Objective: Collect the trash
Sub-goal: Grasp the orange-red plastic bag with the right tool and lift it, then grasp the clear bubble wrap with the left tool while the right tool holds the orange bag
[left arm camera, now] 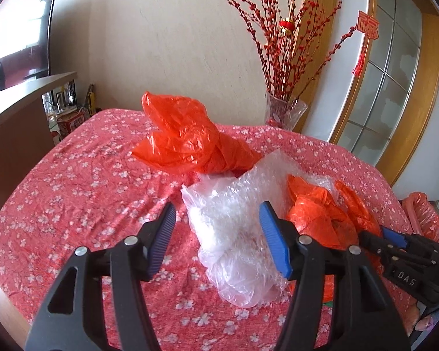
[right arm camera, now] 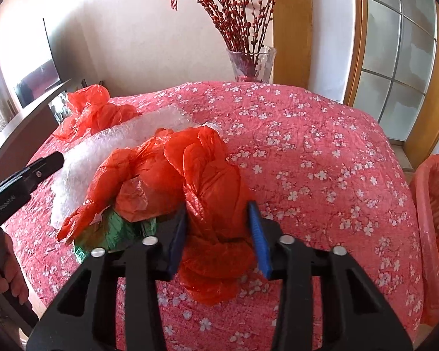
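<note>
Right gripper (right arm camera: 218,237) pads pinching an orange plastic bag (right arm camera: 210,204) between its fingers, left gripper (left arm camera: 216,239) gaping around clear bubble wrap (left arm camera: 237,234) without pressing it, second orange bag (left arm camera: 187,137) beyond, floral tablecloth (left arm camera: 73,190) beneath, orange-lined basket (right arm camera: 436,228) right of the right gripper

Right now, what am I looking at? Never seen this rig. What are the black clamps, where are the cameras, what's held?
No robot arm: a person carries a hand-held gripper in each hand, each with a fisheye camera looking along its blue-padded fingers. In the left view, the left hand-held gripper stands open around a clear plastic bag. In the right view, the right hand-held gripper has an orange plastic bag between its pads. Both bags lie on a pink floral tablecloth; another orange bag lies further back.
</note>
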Motion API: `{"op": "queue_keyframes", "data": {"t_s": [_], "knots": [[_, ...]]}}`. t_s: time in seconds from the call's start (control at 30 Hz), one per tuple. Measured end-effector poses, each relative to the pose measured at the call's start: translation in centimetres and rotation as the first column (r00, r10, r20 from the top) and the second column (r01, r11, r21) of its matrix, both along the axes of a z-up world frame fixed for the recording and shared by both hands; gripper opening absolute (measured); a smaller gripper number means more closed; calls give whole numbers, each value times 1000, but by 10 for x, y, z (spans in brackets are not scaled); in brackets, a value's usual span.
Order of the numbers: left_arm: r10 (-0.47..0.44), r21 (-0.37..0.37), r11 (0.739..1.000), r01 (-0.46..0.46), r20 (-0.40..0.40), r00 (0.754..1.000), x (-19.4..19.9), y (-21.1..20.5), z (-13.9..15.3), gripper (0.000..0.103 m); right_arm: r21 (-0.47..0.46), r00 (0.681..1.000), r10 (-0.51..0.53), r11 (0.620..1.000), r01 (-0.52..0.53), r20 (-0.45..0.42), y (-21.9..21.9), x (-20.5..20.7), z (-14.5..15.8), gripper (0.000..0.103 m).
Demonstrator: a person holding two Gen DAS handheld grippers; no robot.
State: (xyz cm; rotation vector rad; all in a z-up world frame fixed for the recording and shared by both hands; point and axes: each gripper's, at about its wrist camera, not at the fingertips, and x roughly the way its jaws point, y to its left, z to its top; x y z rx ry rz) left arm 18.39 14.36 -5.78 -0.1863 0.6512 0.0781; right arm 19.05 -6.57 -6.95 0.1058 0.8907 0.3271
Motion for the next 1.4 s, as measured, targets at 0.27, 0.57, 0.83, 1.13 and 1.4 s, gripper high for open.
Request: {"op": "queue_keyframes", "data": {"t_s": [0.27,0.57,0.83,1.13,1.4], "knots": [[-24,13,1000,24,0,1000,8,-6,0,59,18,994,-107,994,107,14,-37,-2,7,33],[-59,54,997,63,-70,996,26,-18,-12,34,25,992,-128,991,129,-16,-48,-2,0,33],[-92,17,996,93,-26,995,19,-15,0,10,32,991,-134,990,134,-6,-54,-5,5,33],[-109,1,994,109,96,989,0,-15,36,8,41,989,-145,989,144,26,-61,-10,19,33],[-127,4,992,129,194,973,-14,-20,72,8,47,987,-154,987,152,46,-69,-14,26,33]]}}
